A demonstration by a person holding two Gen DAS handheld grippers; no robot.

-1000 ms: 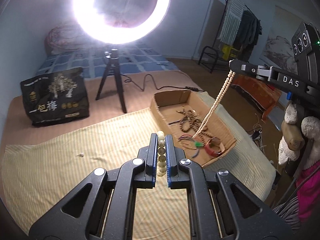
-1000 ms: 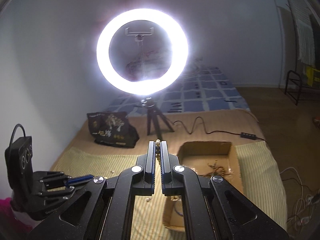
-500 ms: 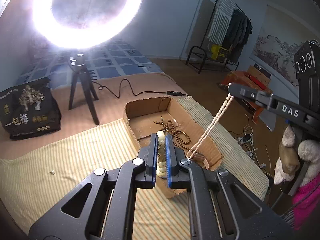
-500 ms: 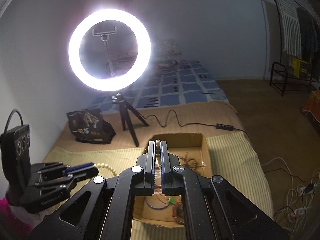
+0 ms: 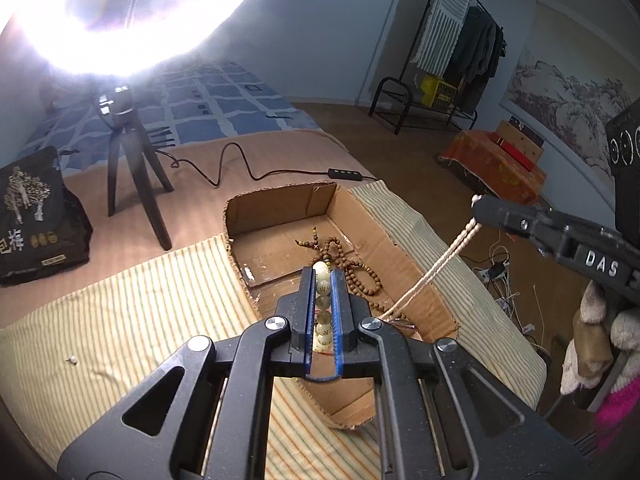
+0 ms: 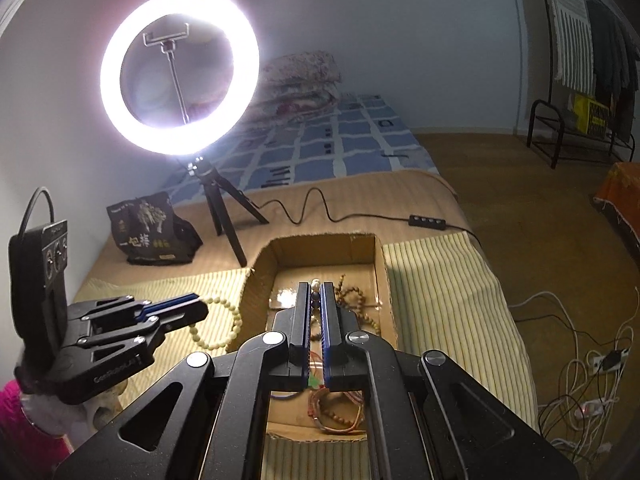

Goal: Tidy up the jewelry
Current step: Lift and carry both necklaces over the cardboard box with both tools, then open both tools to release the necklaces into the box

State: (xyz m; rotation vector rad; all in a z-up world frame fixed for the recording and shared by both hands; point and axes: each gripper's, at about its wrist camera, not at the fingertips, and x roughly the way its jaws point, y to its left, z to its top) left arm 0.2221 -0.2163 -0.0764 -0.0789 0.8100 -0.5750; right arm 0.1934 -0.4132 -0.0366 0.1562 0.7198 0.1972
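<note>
My left gripper (image 5: 322, 276) is shut on a bracelet of large pale beads (image 5: 322, 308) and holds it above the near part of the cardboard box (image 5: 400, 248). From the right wrist view this bracelet (image 6: 224, 320) hangs from the left gripper (image 6: 200, 308) at the box's left wall. My right gripper (image 6: 316, 286) is shut on a thin cream bead necklace (image 5: 436, 268) that hangs down into the box; its tip (image 5: 478, 206) shows at right. Brown bead strings (image 5: 352, 264) and coloured bracelets (image 6: 336, 404) lie in the box (image 6: 384, 280).
The box sits on a striped cloth (image 5: 140, 320) over a bed. A ring light on a tripod (image 5: 128, 152) and a black snack bag (image 5: 36, 216) stand behind it. A cable with a switch (image 5: 344, 174) runs past the box. A small loose bead (image 5: 73, 359) lies on the cloth.
Both grippers have moved toward and lower over the box, each still holding its beads. The cream necklace hangs deeper into the box.
</note>
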